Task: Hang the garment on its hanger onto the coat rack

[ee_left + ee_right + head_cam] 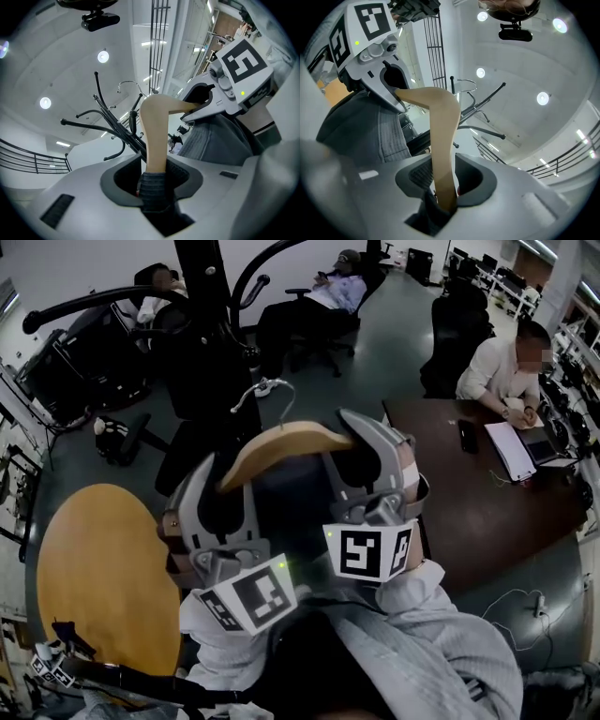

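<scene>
A light wooden hanger with a metal hook carries a dark grey garment. My left gripper is shut on the hanger's left arm, my right gripper on its right arm. The black coat rack stands just beyond, its curved arms spreading out, and the hook is close in front of its pole. In the left gripper view the hanger arm and cloth sit pinched between the jaws of the left gripper, with the rack behind. The right gripper clamps the other arm.
A round wooden table lies at lower left and a dark brown desk at right, where a person sits with papers. Two more people recline in office chairs behind the rack. A black chair stands by the desk.
</scene>
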